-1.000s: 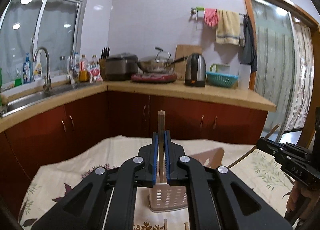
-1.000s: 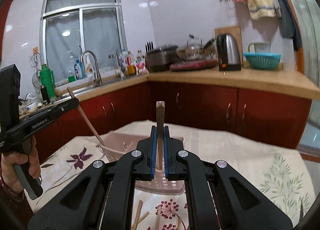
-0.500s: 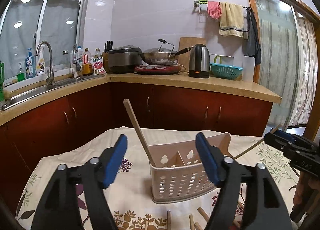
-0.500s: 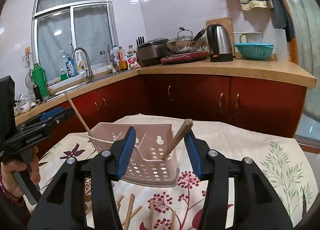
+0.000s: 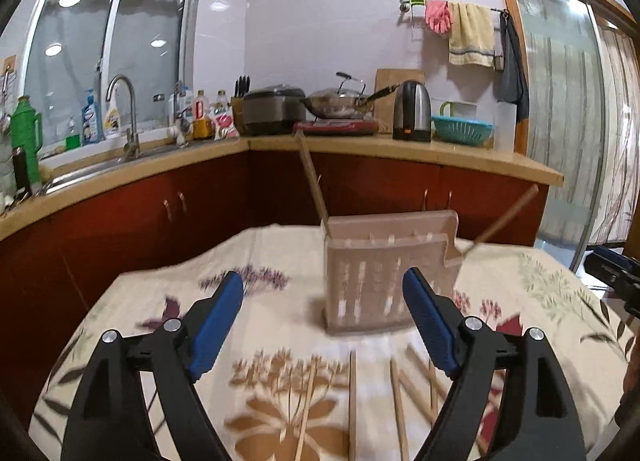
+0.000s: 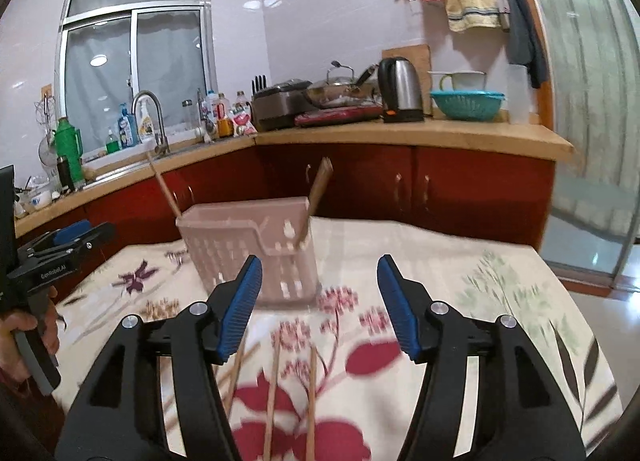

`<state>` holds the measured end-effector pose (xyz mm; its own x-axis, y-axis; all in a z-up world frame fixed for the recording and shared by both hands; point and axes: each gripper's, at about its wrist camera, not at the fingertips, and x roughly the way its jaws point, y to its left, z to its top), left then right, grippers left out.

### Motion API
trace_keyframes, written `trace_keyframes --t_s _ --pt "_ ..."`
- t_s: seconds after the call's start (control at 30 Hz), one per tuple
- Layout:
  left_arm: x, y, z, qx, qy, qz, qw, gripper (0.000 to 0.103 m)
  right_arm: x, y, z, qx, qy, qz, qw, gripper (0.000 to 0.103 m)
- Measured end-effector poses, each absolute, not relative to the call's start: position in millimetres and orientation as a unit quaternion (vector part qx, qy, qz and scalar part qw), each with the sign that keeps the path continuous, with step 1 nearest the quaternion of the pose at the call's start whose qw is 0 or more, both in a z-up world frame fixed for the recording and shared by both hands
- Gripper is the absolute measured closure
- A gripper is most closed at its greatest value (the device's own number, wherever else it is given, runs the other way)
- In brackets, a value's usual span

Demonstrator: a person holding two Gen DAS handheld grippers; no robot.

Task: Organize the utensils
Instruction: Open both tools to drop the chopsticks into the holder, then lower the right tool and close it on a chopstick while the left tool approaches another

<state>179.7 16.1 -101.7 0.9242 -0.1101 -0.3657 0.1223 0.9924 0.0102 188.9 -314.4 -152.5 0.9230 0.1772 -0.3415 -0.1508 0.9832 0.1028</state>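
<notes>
A pale pink perforated utensil basket (image 5: 384, 285) (image 6: 240, 245) stands on the flowered tablecloth. One wooden chopstick (image 5: 314, 181) (image 6: 164, 189) leans out of its left end, and another chopstick (image 5: 504, 217) (image 6: 316, 197) leans out of its right end. Several loose chopsticks (image 5: 352, 401) (image 6: 274, 381) lie on the cloth in front of the basket. My left gripper (image 5: 322, 275) hovers short of the basket, its jaws opening wide with nothing between them. My right gripper (image 6: 320, 261) is open and empty, just right of the basket.
Red cabinets under a wooden counter (image 5: 400, 149) run behind the table, with a sink (image 5: 100, 169), a kettle (image 5: 412, 111), a wok and a teal colander. The table's edge (image 6: 560, 281) drops off at right. A hand (image 6: 24, 325) holds the left gripper's handle.
Both grippers opened and let go of their chopsticks, which now lean in the basket. Both pulled back and lower, bringing the loose chopsticks on the cloth into view.
</notes>
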Motion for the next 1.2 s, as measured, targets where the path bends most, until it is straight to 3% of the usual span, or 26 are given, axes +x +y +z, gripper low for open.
trace_keyframes --t_s 0.43,0.8,0.97,1.2 --pt "112.7 28.7 -167.4 0.020 0.234 -0.023 0.972 0.023 113.1 -302.1 -252.9 0.001 0.256 0.098 0.962 0.069" --pt "91.8 45.9 -206.6 0.002 0.292 -0.006 0.956 0.024 98.6 -298.0 -289.6 -0.010 0.294 0.105 0.950 0.082" --pt "96.1 45.3 -208.2 0.005 0.309 -0.002 0.951 0.034 99.0 -301.1 -288.9 -0.016 0.296 0.097 0.950 0.096" --pt "107.7 52.0 -221.0 -0.007 0.359 -0.002 0.933 0.048 100.3 -303.5 -288.4 -0.017 0.296 0.097 0.950 0.096"
